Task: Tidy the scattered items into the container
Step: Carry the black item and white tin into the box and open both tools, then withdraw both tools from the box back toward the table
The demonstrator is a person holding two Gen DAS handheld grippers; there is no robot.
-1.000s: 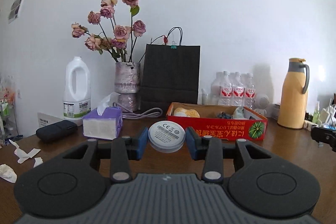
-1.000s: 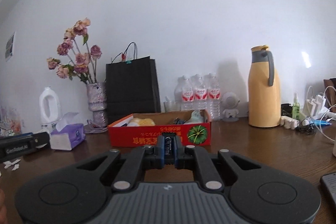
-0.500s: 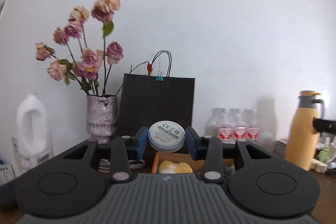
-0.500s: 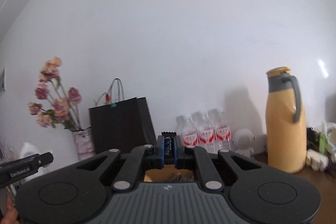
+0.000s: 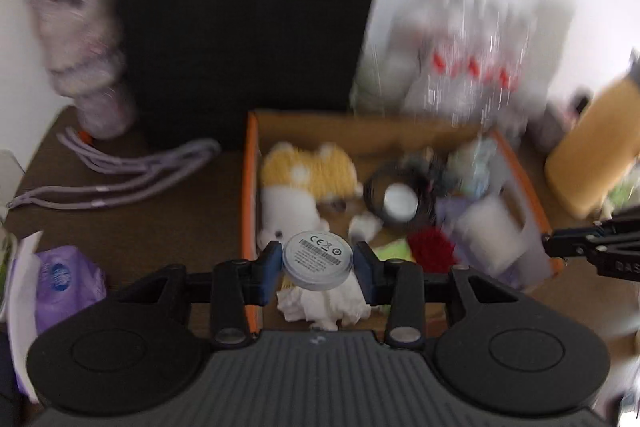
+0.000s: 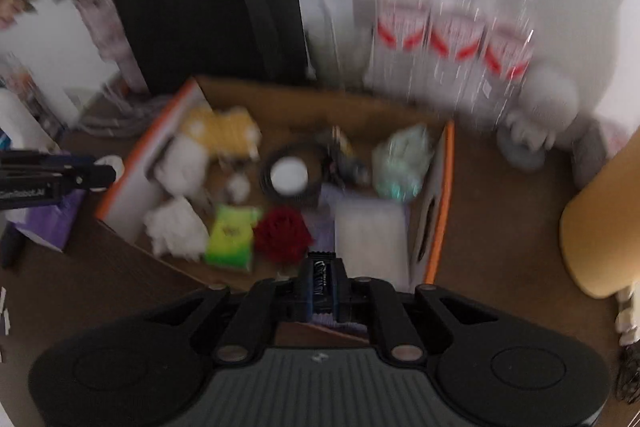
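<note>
Three water bottles [image 6: 448, 27] behind one box [image 6: 440, 195].

White round disc [image 5: 317, 257], label uppermost, is held over orange-rimmed open box [image 5: 249, 187]; thin dark packet [image 6: 322, 283] is gripped edgewise above it.

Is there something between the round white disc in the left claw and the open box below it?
Nothing visible blocks it. The round white disc is above the orange-edged cardboard box, over crumpled white tissue already inside.
</note>
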